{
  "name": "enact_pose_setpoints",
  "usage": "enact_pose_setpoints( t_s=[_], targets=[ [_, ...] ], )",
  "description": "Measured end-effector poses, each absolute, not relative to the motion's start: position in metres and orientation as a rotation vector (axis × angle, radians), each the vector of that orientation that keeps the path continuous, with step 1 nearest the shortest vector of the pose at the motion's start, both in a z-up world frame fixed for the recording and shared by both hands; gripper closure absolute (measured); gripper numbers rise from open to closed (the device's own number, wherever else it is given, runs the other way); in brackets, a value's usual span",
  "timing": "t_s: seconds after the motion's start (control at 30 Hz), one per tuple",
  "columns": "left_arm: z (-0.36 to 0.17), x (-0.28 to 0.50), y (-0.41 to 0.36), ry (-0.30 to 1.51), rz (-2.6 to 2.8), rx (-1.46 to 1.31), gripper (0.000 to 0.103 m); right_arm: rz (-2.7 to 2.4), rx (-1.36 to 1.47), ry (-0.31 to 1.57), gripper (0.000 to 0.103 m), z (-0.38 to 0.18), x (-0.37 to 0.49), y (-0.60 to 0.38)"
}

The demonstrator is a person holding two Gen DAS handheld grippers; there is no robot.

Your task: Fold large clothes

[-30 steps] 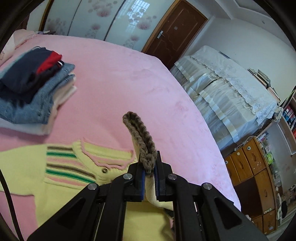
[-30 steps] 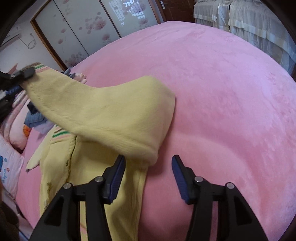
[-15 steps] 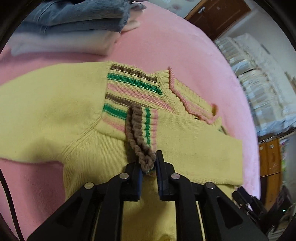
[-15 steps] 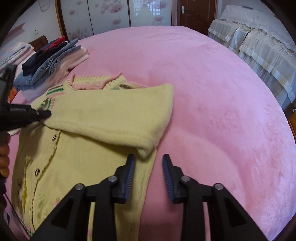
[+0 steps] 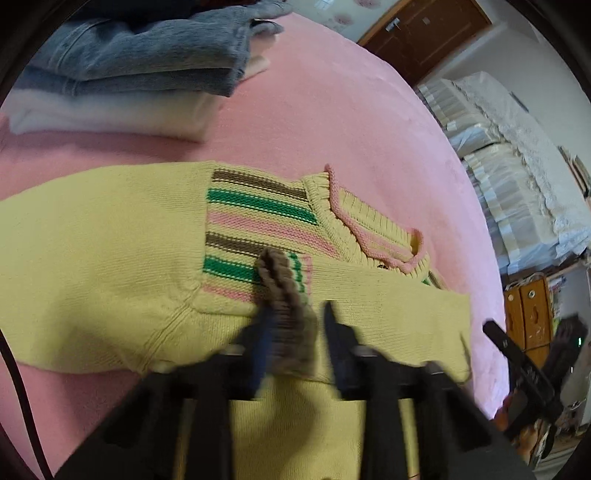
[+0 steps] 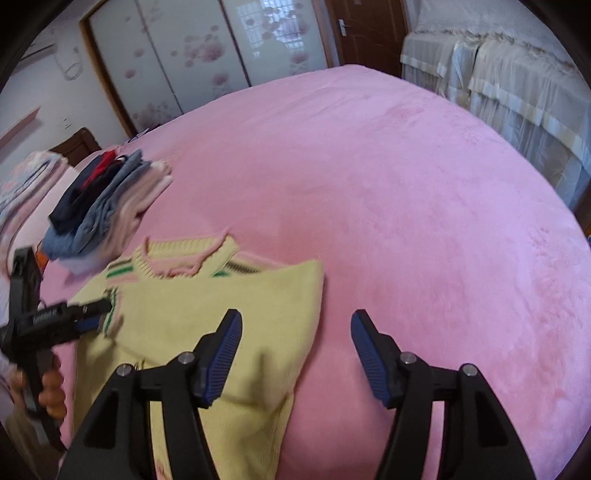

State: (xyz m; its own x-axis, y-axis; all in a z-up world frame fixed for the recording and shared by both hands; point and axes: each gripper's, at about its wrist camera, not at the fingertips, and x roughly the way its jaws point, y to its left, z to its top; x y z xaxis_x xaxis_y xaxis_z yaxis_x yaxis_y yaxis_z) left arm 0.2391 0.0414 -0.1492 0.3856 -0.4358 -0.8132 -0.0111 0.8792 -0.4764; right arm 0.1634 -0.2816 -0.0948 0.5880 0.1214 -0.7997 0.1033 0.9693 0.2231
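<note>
- The yellow knitted cardigan (image 5: 110,258) lies flat on the pink bedspread (image 6: 406,184), its pink-edged collar (image 5: 369,229) toward the far side and bands of brown, green and pink across the shoulder.
- One sleeve (image 5: 388,299) is folded across the chest, running from the right edge of the garment toward the left; its brown ribbed cuff (image 5: 288,306) rests on the striped shoulder panel.
- The left gripper (image 5: 295,332) is motion-blurred; its fingers stand apart on either side of the cuff, with a visible gap on the right side, so the cuff lies between them without being pinched.
- In the right wrist view the left gripper (image 6: 88,317) shows at the left edge, its tips at the striped cuff (the person's hand (image 6: 51,391) grips its handle below).
- The right gripper (image 6: 295,343) is spread wide and holds nothing; its left finger hangs over the folded sleeve, its right finger over bare bedspread.
- A stack of folded clothes (image 6: 107,206) sits on the bedspread at the far left, just beyond the cardigan's shoulder: denim (image 5: 147,55) over a pale garment (image 5: 110,114), with dark navy and red on top.
- A covered sofa (image 6: 517,81) stands to the right of the bed, and a brown door (image 6: 365,29) is at the far wall.
</note>
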Motion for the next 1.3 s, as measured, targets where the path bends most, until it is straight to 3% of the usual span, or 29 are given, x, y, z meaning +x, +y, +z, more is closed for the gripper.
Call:
enact_pose_setpoints(
  t_s=[0.07,0.1,0.17,0.2,0.33,0.47,0.57,0.63,0.73,0.8,0.87,1.07,1.2,1.27,1.3],
  targets=[
    [-0.145,0.243,0.036,1.144,-0.269,-0.4,0.092,0.002,0.268,0.973,0.042,-0.105,0.179,-0.283],
    [-0.143,0.243,0.036,1.138,-0.265,-0.38,0.093,0.001,0.271,0.98,0.047,-0.11,0.184,-0.283],
    [-0.136,0.246,0.033,1.12,-0.25,-0.342,0.094,0.006,0.269,1.028,0.068,-0.122,0.194,-0.281],
    [-0.131,0.247,0.032,1.102,-0.247,-0.335,0.095,0.014,0.269,1.045,0.094,-0.127,0.197,-0.28],
    [-0.123,0.253,0.038,1.033,-0.219,-0.306,0.095,-0.033,0.254,0.96,0.096,-0.121,0.188,-0.279],
    [-0.155,0.264,0.042,1.131,-0.193,-0.299,0.094,-0.069,0.245,0.989,0.096,-0.138,0.19,-0.279],
    [-0.149,0.26,0.046,1.135,-0.197,-0.293,0.089,-0.073,0.258,0.994,0.091,-0.135,0.187,-0.281],
    [-0.14,0.256,0.052,1.138,-0.164,-0.295,0.079,-0.092,0.28,0.978,0.083,-0.124,0.181,-0.287],
    [-0.117,0.243,0.054,1.066,-0.1,-0.26,0.069,-0.1,0.277,0.911,0.083,-0.102,0.167,-0.289],
    [-0.102,0.236,0.047,1.019,-0.099,-0.25,0.05,-0.063,0.264,0.868,0.083,-0.087,0.158,-0.278],
    [-0.097,0.236,0.033,1.004,-0.107,-0.227,0.038,-0.023,0.236,0.862,0.083,-0.08,0.156,-0.256],
    [-0.119,0.247,-0.015,1.137,-0.167,-0.188,0.039,0.147,0.163,0.932,0.083,-0.098,0.157,-0.185],
    [-0.133,0.241,-0.025,1.127,-0.14,-0.086,0.039,0.092,0.121,0.977,0.084,-0.119,0.155,-0.183],
    [-0.133,0.239,-0.024,1.122,-0.151,-0.068,0.039,0.047,0.148,0.989,0.09,-0.126,0.15,-0.204],
    [-0.132,0.238,-0.022,1.118,-0.156,-0.073,0.039,0.034,0.168,0.991,0.103,-0.127,0.147,-0.216]
  ],
)
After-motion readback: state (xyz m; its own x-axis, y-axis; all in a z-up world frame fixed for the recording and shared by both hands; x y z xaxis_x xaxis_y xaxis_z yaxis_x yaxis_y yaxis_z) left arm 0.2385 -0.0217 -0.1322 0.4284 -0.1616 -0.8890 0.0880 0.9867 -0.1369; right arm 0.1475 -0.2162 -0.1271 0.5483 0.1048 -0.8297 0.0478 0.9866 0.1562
